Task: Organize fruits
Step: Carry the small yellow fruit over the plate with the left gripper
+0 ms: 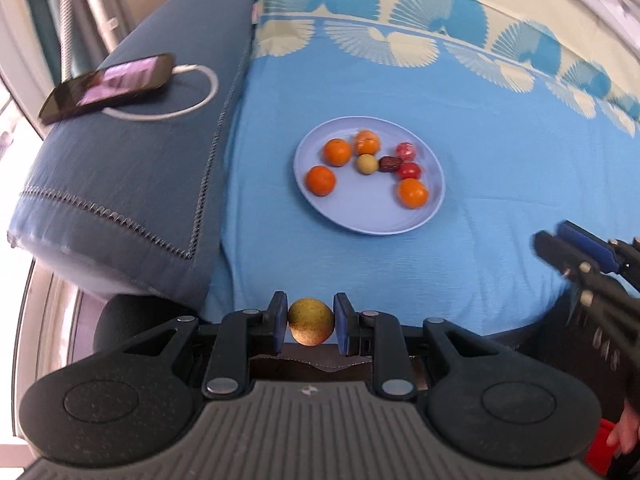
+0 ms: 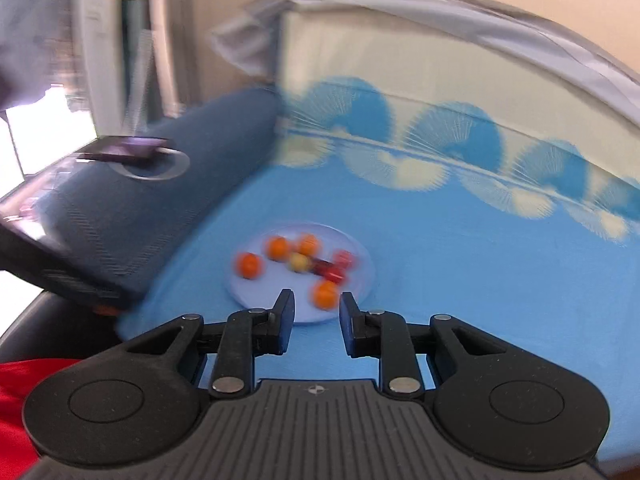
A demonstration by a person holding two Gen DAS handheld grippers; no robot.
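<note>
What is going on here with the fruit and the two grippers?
A person is sorting fruit on a bed with two handheld grippers. The left gripper has its fingers shut on a yellowish-green fruit, held short of the plate. The plate already holds four oranges and some smaller fruits. The right gripper holds nothing between its fingers.

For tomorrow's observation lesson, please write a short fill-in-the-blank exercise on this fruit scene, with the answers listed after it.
1. The left gripper is shut on a small ____-green fruit.
2. The plate holds ____ orange fruits.
3. The phone lies on the dark blue ____.
4. The right gripper holds ____ between its fingers.

Missing words: yellow; four; pillow; nothing
</note>
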